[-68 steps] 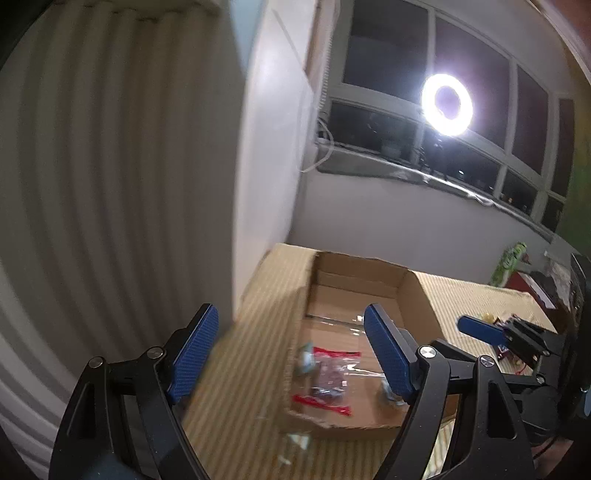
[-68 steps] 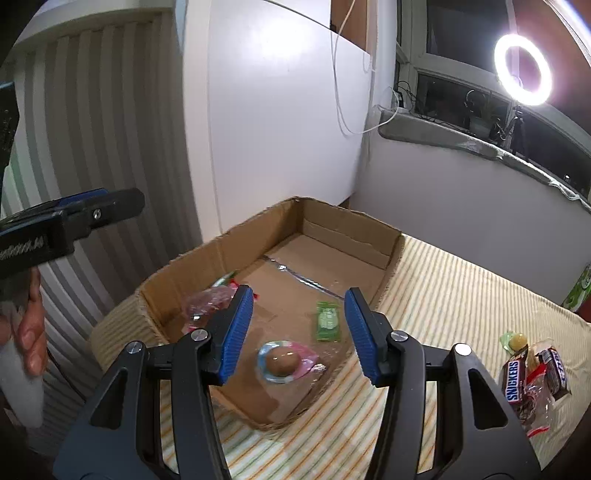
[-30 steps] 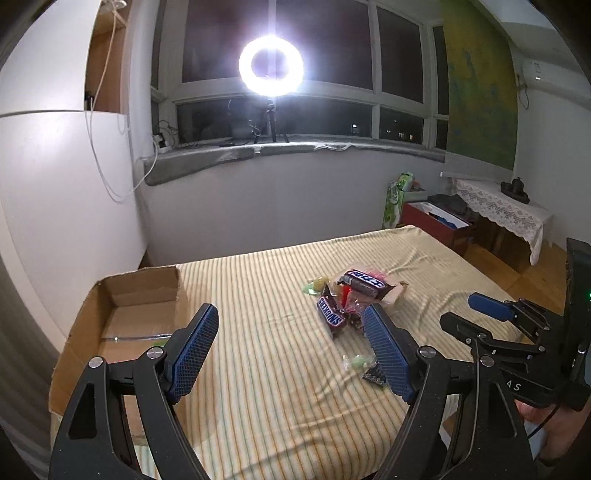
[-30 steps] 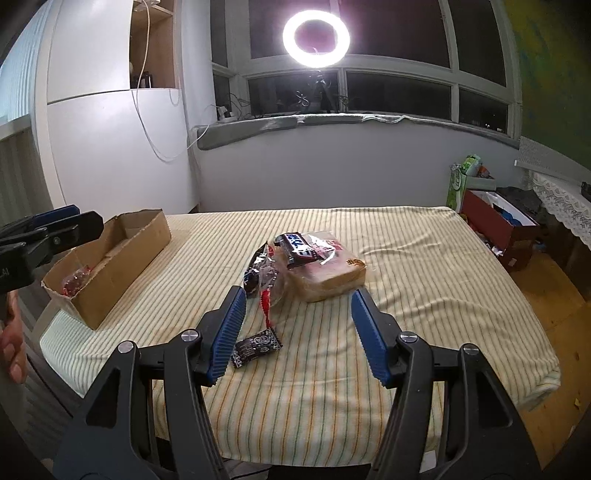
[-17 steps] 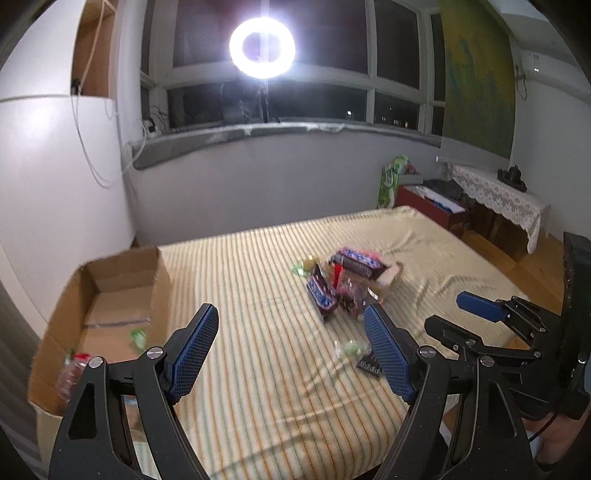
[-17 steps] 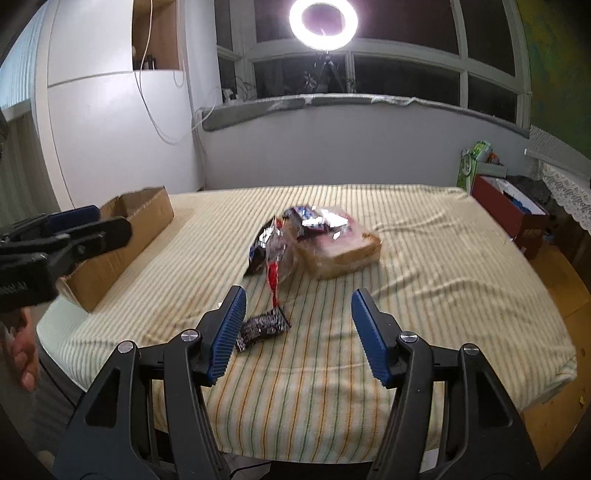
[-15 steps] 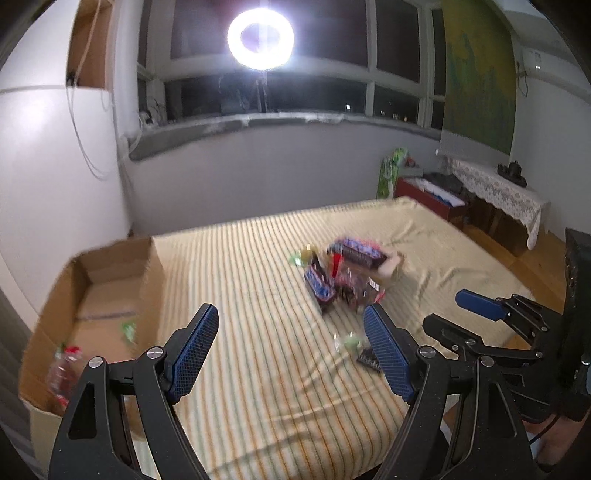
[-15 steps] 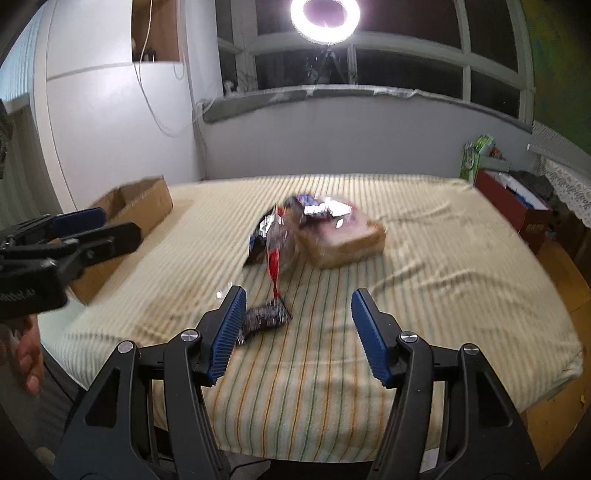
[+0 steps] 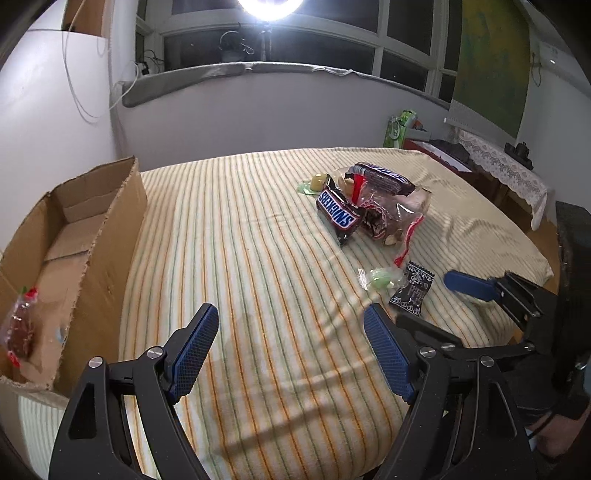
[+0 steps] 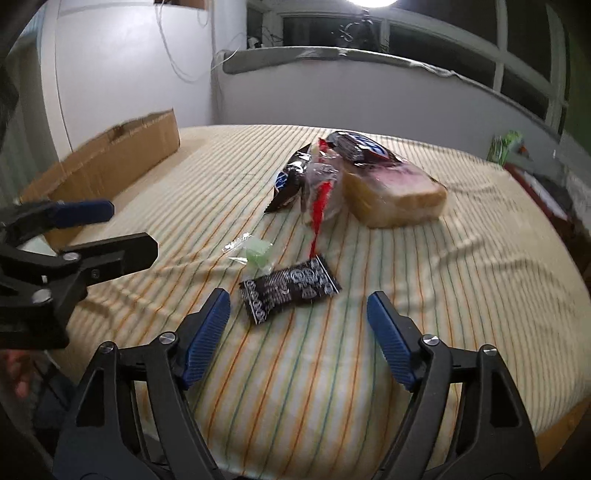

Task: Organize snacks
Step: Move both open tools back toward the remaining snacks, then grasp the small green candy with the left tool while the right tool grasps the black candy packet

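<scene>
Right wrist view: the right gripper [image 10: 297, 325] is held with fingers wide, the black wrapped snack [image 10: 290, 289] lying at 12 o'clock just ahead, seemingly lined up for a pick. The left gripper [image 9: 291, 349] is likewise spread and empty, with the cardboard box [image 9: 92, 236] at 9 o'clock. Compared with half a second ago, both grippers have been brought closer to the bed [image 9: 236, 229].

Your main light is the ring lamp [image 9: 269, 7] at twelve o'clock, blown out to white glare against dark windows [image 9: 328, 27]. It lights the striped cloth [image 9: 240, 240] evenly but dimly, with soft shadows falling toward six o'clock. Your left view is sharp. Your right view smears with motion blur, worst on the cardboard box [image 10: 110, 162] at ten o'clock. Fisheye bends every edge; corners go black.
</scene>
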`<state>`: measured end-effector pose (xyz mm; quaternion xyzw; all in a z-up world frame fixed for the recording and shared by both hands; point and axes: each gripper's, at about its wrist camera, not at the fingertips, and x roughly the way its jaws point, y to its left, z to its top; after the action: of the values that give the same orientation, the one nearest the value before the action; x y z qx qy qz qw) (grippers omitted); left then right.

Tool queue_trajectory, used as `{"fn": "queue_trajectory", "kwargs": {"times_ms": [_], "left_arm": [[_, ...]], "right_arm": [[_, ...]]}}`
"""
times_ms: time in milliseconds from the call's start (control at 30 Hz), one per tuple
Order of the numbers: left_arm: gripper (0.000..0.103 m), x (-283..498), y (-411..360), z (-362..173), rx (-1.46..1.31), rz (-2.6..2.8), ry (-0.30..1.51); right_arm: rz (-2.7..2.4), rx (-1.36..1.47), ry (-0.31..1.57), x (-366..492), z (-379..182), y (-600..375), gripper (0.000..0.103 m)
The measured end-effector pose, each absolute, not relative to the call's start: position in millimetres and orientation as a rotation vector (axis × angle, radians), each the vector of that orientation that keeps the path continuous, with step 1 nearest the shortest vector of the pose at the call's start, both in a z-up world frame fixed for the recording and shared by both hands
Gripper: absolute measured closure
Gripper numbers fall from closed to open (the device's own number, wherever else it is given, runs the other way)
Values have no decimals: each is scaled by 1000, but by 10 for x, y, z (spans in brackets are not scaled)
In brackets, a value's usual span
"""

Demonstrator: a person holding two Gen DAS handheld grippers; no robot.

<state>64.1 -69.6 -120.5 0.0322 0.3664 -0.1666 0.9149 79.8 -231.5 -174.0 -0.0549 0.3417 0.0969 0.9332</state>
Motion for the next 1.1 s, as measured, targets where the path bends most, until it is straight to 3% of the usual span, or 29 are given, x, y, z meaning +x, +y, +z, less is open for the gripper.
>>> {"fn": "queue_trajectory", "kwargs": {"times_ms": [167, 233, 633, 667, 800, 867, 1100], "left_arm": [[22, 725, -821, -1263, 81, -372, 769], [22, 763, -901, -1288, 90, -386, 774], [24, 971, -1367, -1428, 147, -436, 799], [31, 986, -1395, -1447, 161, -430, 803], [44, 974, -1464, -1458, 183, -433, 791], [63, 961, -1487, -1454, 186, -447, 787], [75, 940, -1495, -1442, 198, -447, 778]], "right_arm": [[197, -92, 697, 849, -1703, -2433, 59], [198, -82, 700, 860, -1697, -2527, 67], [227, -15, 675, 857, -1700, -2909, 74], [232, -14, 673, 857, -1701, -2918, 74], [247, -4, 664, 862, -1710, -2949, 74], [247, 0, 661, 854, -1717, -2957, 74], [238, 13, 657, 816, -1721, -2990, 74]]}}
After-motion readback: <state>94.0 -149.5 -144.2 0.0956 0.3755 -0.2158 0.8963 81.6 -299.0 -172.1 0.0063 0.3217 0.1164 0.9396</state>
